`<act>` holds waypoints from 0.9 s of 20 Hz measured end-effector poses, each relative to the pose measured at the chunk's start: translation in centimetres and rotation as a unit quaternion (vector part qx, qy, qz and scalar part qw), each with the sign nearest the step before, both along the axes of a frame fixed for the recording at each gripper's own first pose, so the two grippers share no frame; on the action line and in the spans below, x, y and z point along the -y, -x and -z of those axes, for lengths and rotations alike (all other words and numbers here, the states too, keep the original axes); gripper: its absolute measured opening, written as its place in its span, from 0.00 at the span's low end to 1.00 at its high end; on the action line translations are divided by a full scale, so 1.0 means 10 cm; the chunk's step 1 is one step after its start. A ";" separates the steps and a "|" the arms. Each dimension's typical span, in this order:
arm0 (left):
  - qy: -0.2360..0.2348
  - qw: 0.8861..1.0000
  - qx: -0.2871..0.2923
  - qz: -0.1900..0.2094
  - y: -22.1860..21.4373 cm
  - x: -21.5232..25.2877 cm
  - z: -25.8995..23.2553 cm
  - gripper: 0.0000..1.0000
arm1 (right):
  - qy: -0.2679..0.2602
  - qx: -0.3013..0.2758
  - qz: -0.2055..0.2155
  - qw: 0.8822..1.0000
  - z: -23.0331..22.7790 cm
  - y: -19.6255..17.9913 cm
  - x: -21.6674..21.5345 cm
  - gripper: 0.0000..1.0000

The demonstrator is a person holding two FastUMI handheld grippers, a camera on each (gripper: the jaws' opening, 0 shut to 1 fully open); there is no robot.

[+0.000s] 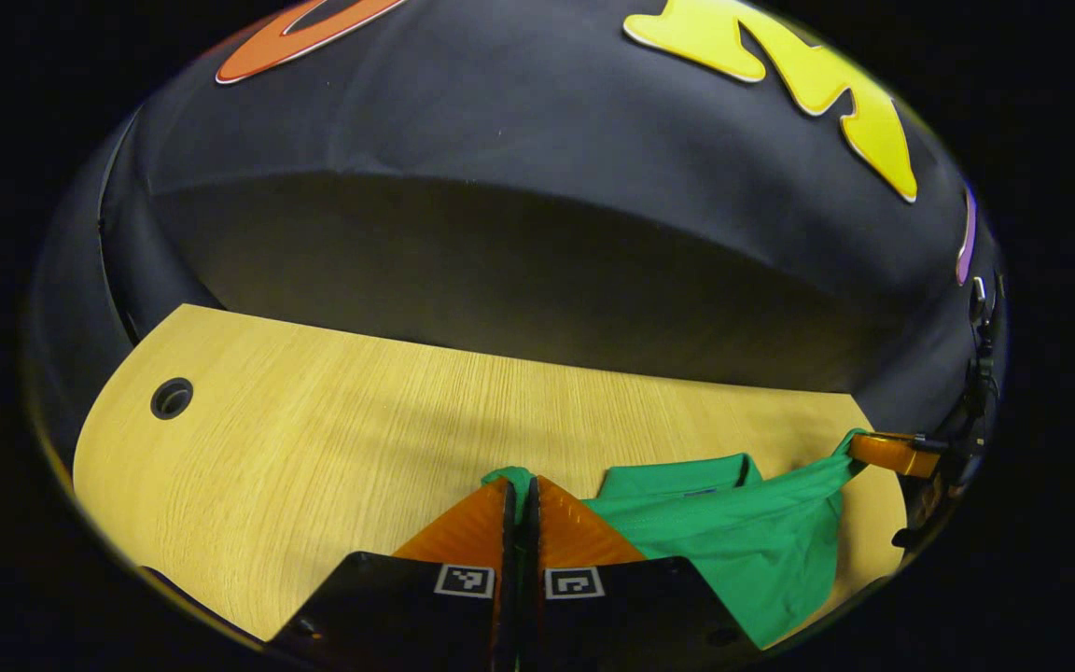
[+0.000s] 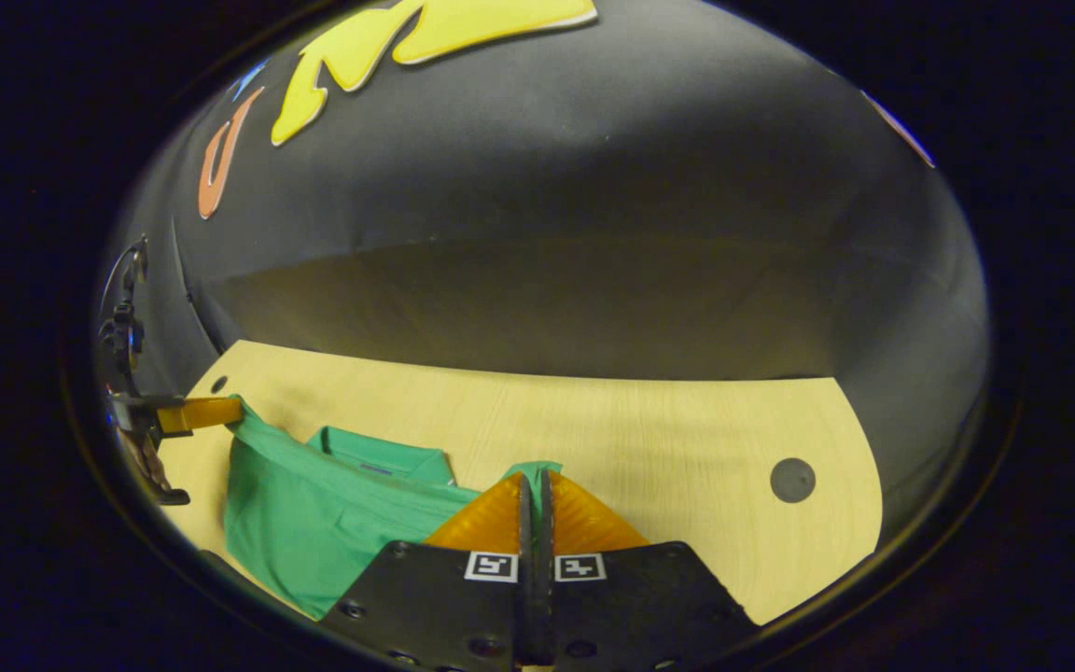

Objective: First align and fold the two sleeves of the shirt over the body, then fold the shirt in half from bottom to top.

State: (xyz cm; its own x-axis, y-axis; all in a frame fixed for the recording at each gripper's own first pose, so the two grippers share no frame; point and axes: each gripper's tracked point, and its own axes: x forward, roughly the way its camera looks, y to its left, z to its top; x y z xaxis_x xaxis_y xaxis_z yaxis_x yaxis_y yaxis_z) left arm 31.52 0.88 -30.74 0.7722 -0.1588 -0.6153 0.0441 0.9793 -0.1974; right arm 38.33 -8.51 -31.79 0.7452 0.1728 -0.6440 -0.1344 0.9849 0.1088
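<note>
Shirt [image 1: 752, 541], green knit cloth, hangs pinched by left claw [image 1: 521, 490] and right claw [image 2: 532, 481] above wood-grain table [image 1: 314, 448].

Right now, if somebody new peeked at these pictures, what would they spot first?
The bright green shirt jumps out, stretched in the air over the pale wooden table. In the left gripper view, the left gripper pinches one bit of cloth close up while the right gripper pulls another at the far right. A round hole sits near the table's left corner.
</note>
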 end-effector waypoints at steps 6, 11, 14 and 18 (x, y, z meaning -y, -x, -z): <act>-0.015 1.000 -0.020 -0.019 0.07 -0.03 0.19 0.21 | 0.032 0.000 0.003 0.999 0.12 0.01 -0.01 0.05; -0.029 0.998 0.009 -0.047 0.19 -0.15 -0.09 1.00 | 0.054 0.025 0.015 0.998 -0.12 0.19 -0.01 0.56; -0.033 0.997 0.041 -0.060 0.41 -0.23 -0.48 1.00 | 0.054 0.050 0.037 0.997 -0.42 0.40 0.03 0.98; -0.046 0.991 0.104 -0.067 0.82 -0.27 -1.23 1.00 | 0.040 0.096 0.054 0.993 -1.05 0.92 0.01 0.97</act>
State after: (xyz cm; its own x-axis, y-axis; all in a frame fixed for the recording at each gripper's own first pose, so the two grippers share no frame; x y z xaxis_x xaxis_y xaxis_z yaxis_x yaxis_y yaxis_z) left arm 23.28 3.54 -18.46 0.8939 0.0028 -0.4483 -0.0573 0.9925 -0.1082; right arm 29.10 -8.58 -21.28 0.8670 0.0383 -0.4968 -0.0374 0.9992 0.0118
